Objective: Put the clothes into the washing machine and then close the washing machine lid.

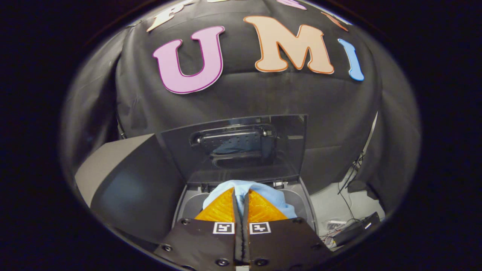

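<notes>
Staged recording booth: black cloth wall point(320, 101), loose cables point(348, 195) on floor, top-loading washing machine point(305, 203)

Soft matt cloth garment point(271, 197) — glossy, reflective smooth lid point(241, 150) on plastic washing machine point(307, 205).

the tongs point(241, 195) are pinched together on a light blue cloth point(276, 197), which bunches up around the fingers point(218, 210). just beyond them the washing machine point(305, 199) sits open, with its dark see-through lid point(233, 150) standing up.
</notes>
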Motion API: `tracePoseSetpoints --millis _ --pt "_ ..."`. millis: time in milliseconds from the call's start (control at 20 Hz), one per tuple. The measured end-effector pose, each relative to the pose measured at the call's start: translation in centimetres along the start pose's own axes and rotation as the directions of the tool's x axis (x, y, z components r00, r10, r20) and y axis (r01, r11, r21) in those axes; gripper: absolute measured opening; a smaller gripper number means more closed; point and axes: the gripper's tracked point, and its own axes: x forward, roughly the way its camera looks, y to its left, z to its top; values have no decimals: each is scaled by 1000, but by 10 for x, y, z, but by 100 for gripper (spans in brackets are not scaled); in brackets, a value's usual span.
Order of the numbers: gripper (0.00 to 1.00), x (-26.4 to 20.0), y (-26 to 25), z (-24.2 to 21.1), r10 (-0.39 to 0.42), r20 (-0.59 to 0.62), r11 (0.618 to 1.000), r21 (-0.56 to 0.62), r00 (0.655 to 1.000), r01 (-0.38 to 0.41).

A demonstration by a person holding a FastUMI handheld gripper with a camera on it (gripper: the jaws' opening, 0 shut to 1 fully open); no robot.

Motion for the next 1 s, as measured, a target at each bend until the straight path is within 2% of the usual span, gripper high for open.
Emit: tracePoseSetpoints --millis 150,300,550,750,850,1000 --pt "0 16 12 -14 7 90 997 71 996 -14" --pt "0 25 29 -38 25 168 998 48 985 -33" --pt "1 29 30 -67 23 189 998 54 982 -33" --pt "4 27 30 -85 32 185 999 -29 982 -27" --pt "11 26 33 -89 44 192 998 -53 980 -34" --pt "35 22 33 -87 36 208 998 -66 977 -22"
